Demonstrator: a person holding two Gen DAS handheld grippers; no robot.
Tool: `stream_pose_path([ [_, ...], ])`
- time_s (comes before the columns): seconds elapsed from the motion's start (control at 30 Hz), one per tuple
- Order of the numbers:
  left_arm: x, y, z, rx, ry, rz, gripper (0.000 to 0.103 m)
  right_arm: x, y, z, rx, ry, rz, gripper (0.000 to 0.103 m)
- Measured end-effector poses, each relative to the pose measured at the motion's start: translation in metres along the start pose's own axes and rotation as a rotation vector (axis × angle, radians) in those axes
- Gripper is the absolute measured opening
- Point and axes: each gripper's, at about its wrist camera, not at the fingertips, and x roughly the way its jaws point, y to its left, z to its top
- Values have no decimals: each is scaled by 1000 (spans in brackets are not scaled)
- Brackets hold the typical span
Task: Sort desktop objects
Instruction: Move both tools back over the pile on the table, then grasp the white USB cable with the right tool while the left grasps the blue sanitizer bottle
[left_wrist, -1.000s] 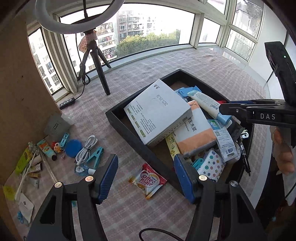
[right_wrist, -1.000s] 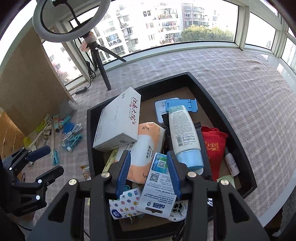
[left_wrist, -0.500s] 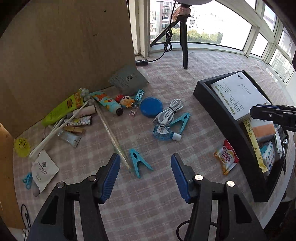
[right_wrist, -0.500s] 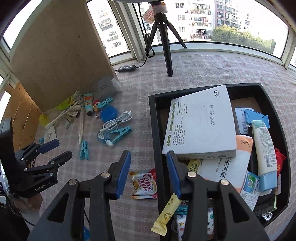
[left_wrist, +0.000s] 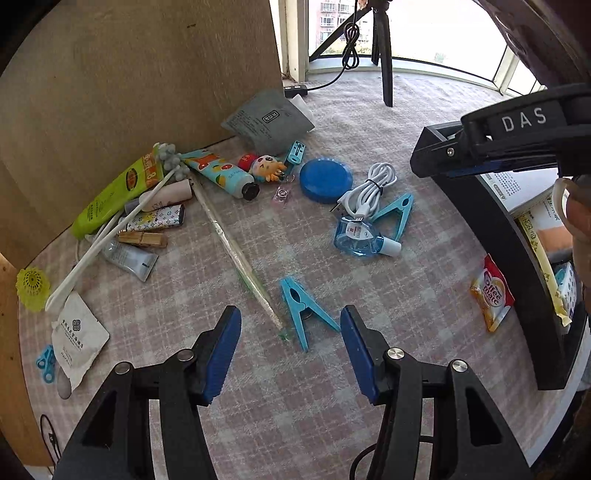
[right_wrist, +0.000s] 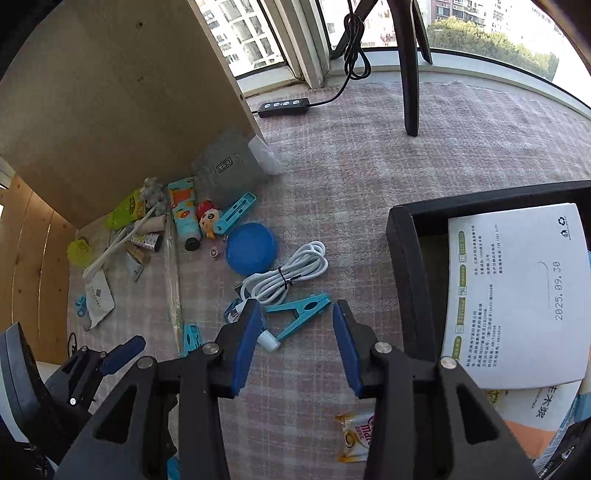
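Swinging off the tray (left_wrist: 495, 221), both empty grippers (left_wrist: 290, 347) (right_wrist: 295, 338) hang spread over clutter

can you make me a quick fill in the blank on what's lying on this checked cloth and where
1. The coiled white cable is bound by a ____ tie.
2. The round blue lid lies on the ____ cloth.
3. The big white box sits inside the ____ tray.
4. Nothing is gripped between the left tongs; the nearest thing ahead is a turquoise ____.

Missing: black; checked; black; clothes peg
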Motion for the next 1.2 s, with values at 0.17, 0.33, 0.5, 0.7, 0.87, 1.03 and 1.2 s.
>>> stream_pose_path([
  [0.17,8,-3,13,11,2,-14,53,23,-6,11,50,40,-17,40],
  [0.33,17,-19,25,64,-10,-42,56,32,-9,8,78,67,-10,40],
  [0.5,25,-37,32,118,-34,-57,63,37,-14,12,120,76,12,40],
  [0.7,33,-36,40,108,-43,-72,63,46,-12,24,154,105,6,40],
  [0.87,35,-27,44,84,-56,-114,63,50,-11,21,193,138,49,40],
  [1.03,41,-24,45,89,-53,-124,63,60,-5,29,183,147,39,40],
  [1.2,50,-23,52,56,-33,-145,63,65,5,44,124,133,-9,38],
])
